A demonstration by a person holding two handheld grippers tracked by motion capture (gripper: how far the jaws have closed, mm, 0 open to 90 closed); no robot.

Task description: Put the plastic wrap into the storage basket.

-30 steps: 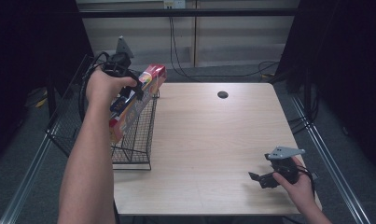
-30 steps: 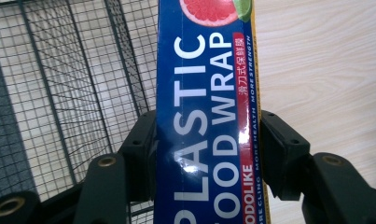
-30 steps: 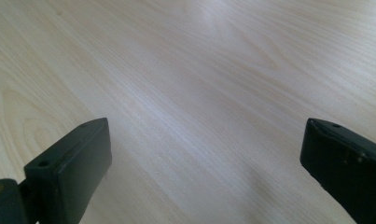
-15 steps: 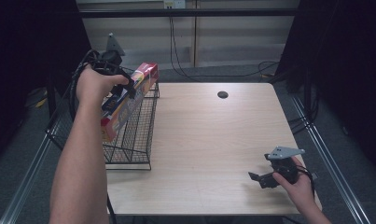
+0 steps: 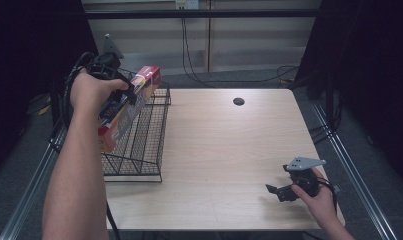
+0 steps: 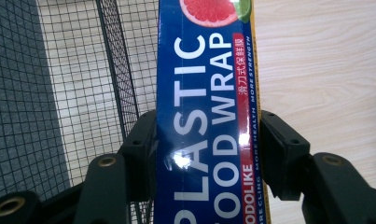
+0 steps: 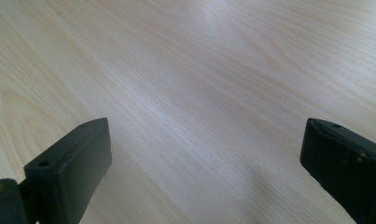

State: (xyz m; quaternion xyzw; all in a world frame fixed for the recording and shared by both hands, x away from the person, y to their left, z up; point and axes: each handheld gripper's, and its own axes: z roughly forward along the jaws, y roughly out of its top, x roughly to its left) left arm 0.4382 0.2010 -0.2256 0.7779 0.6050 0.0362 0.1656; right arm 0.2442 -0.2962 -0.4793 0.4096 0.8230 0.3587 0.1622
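Note:
A long box of plastic food wrap point(image 5: 129, 105), blue with a red end, hangs tilted over the black wire basket point(image 5: 139, 150) at the table's left. My left gripper point(image 5: 120, 95) is shut on it at mid-length. In the left gripper view both black jaws press the sides of the plastic wrap box point(image 6: 206, 116), with the wire basket point(image 6: 115, 79) below it. My right gripper point(image 5: 279, 191) rests near the front right corner of the table, jaws wide apart. In the right gripper view its fingers point(image 7: 69, 168) stand apart over bare wood.
The light wooden table point(image 5: 229, 145) has a dark round hole point(image 5: 238, 101) near its far edge. Metal rails run along both sides of the table. Cables hang at the back wall, and dark curtains close off left and right.
The left hand has carried the plastic wrap box leftward and a little up, from over the basket's right wall to its left side. The right gripper has stayed where it was.

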